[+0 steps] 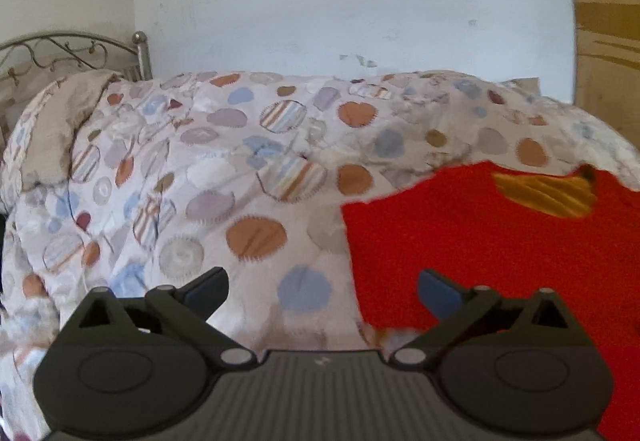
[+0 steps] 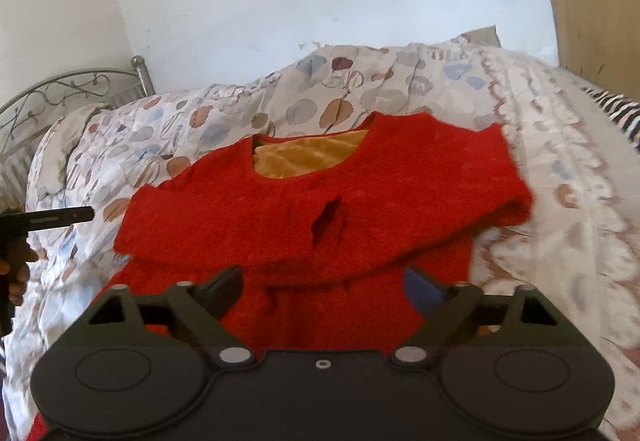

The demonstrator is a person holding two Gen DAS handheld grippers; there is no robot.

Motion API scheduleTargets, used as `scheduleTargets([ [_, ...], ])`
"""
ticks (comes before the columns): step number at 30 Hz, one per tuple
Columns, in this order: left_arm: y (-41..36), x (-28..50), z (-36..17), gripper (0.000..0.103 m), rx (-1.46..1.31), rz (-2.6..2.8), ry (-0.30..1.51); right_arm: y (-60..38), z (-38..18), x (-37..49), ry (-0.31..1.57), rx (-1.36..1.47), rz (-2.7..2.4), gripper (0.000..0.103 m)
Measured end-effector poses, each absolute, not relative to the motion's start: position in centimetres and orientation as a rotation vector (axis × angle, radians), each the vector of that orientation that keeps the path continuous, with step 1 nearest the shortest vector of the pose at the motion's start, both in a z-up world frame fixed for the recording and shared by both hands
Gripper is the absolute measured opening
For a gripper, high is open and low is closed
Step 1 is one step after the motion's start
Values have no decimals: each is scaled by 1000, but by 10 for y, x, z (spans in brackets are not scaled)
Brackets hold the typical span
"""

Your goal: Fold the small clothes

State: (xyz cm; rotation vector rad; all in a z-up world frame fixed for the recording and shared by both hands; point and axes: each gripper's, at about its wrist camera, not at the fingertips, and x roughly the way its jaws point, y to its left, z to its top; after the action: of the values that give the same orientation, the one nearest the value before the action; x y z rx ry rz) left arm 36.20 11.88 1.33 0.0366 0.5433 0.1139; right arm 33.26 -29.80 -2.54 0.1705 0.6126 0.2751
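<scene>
A small red fuzzy top (image 2: 328,209) with a mustard-yellow lining at the neck lies on the patterned bedspread (image 2: 168,145), its sleeves folded across the body. My right gripper (image 2: 322,291) is open and empty, hovering just above the top's lower part. In the left wrist view the same red top (image 1: 500,241) lies at the right. My left gripper (image 1: 322,291) is open and empty above the bedspread (image 1: 200,169), at the top's left edge. The left gripper also shows in the right wrist view (image 2: 60,219) at the far left, held by a hand.
A metal headboard (image 1: 80,49) stands at the far left against a white wall. A beige pillow (image 1: 52,137) lies below it. A cardboard box (image 1: 608,41) stands at the far right. A striped cloth (image 2: 616,113) shows at the bed's right edge.
</scene>
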Motion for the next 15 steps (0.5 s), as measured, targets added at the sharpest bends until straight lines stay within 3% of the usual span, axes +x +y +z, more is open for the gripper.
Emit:
scheduleTargets([
  [4,111,319,10,103,-1,37,564,-306,-15,291,593,150,257,102],
  [15,86,220,-15,103,52,-102,636,-318,-15,172,605,-59,201,102],
])
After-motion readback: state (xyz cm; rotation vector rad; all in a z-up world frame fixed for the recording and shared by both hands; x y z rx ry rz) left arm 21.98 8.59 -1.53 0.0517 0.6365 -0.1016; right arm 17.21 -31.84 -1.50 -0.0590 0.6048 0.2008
